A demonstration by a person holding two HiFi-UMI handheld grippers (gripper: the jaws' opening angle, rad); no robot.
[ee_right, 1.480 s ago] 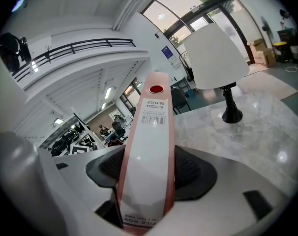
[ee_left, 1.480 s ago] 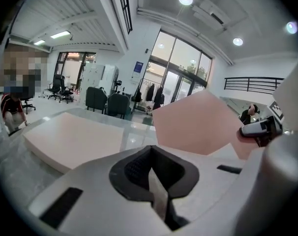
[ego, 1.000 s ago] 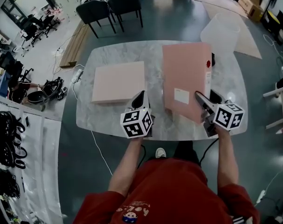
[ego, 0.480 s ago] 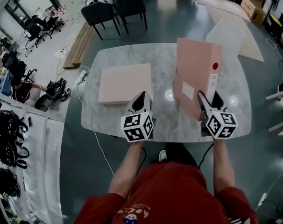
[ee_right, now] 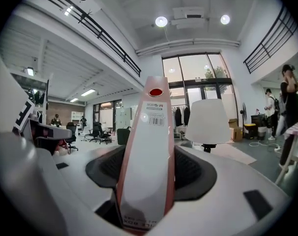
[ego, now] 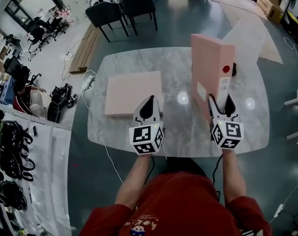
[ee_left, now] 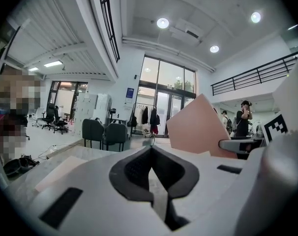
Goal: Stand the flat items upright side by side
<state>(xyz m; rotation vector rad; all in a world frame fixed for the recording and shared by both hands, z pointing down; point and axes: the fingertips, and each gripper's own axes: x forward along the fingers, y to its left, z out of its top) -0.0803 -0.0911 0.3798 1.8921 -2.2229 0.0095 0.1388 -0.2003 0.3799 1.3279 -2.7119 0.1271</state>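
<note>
1. Because the right gripper (ego: 221, 100) covers it, the upright binder's (ego: 210, 63) foot is hidden in the head view; the left gripper (ego: 149, 101) likewise covers the flat binder's (ego: 132, 92) near corner.
2. Upright binder stands at the table's (ego: 178, 132) right side, long axis vertical, spine (ee_right: 148, 146) facing the person; flat binder lies at the table's left side.
3. Right jaws stand wide, clamped on the spine. Left jaws are together, empty, above the table's near edge.

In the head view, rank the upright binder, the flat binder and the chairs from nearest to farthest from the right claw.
1. Upright binder, held in the right claw.
2. Flat binder, lying on the table to the left.
3. Chairs, beyond the table's far edge.
</note>
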